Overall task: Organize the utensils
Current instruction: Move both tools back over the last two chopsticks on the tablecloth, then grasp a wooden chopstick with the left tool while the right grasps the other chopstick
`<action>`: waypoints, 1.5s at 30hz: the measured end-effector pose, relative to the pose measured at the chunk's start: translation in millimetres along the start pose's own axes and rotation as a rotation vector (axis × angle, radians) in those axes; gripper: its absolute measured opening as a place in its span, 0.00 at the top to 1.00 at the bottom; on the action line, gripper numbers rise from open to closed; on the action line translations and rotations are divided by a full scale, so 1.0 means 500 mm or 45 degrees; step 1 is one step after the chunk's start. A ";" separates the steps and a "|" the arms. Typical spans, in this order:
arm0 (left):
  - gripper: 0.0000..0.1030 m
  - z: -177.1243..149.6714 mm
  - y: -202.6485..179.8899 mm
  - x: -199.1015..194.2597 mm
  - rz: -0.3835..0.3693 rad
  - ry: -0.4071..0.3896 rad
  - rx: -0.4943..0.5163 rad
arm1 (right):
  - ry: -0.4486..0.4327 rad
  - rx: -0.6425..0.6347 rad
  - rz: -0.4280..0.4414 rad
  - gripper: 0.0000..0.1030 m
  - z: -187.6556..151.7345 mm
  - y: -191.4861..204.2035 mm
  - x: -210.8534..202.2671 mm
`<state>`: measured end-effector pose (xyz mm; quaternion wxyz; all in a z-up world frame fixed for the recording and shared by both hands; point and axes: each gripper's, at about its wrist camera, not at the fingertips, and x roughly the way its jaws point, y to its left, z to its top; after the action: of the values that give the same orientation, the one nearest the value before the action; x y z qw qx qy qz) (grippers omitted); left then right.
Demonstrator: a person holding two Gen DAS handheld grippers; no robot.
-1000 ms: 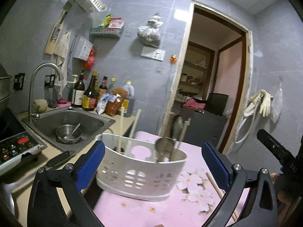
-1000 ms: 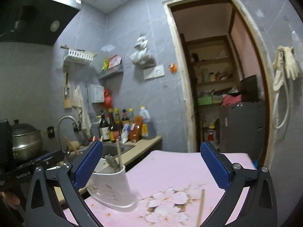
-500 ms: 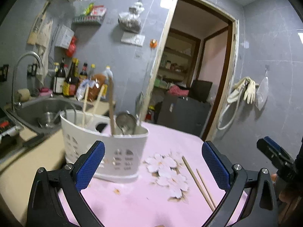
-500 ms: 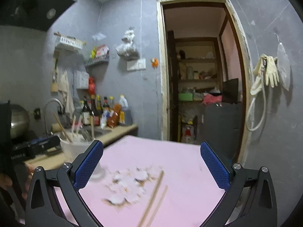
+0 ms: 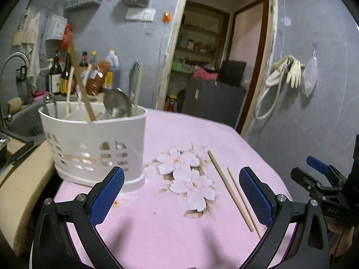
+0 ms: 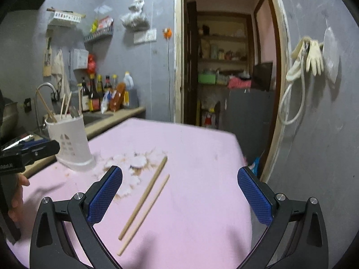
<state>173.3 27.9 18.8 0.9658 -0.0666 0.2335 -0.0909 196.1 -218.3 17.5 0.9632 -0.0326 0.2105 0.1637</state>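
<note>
On the pink tablecloth (image 5: 157, 235), toward its right edge, we see two chopsticks (image 6: 145, 199) lying side by side, just apart. Near the left edge stands our white holder (image 5: 94, 148), with a spoon (image 5: 116, 105) and more chopsticks upright inside. We hold the left gripper (image 5: 181, 199) and the right gripper (image 6: 179, 199) spread wide above the cloth, gripping nothing.

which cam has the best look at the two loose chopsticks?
Right wrist: the chopsticks lie full length, unobstructed, between the open right hand-held gripper fingers. Left wrist shows the same pair off to the right, near ends running behind the left hand-held gripper finger.
</note>
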 end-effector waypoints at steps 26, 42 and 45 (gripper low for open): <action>0.22 -0.020 -0.004 0.149 -0.074 0.467 0.018 | 0.567 -0.201 0.117 0.56 -0.064 0.057 0.135; 0.54 0.010 -0.053 0.238 -0.187 0.640 -0.020 | 0.502 -0.118 0.045 0.96 -0.027 -0.030 0.157; 0.56 0.013 -0.064 0.268 -0.214 0.675 -0.031 | 0.523 -0.046 0.081 0.96 -0.028 -0.059 0.163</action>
<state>289.0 -30.2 -28.8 0.8593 -0.0711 0.4726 -0.1823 270.3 -223.2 -29.5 0.8937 -0.0761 0.4003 0.1876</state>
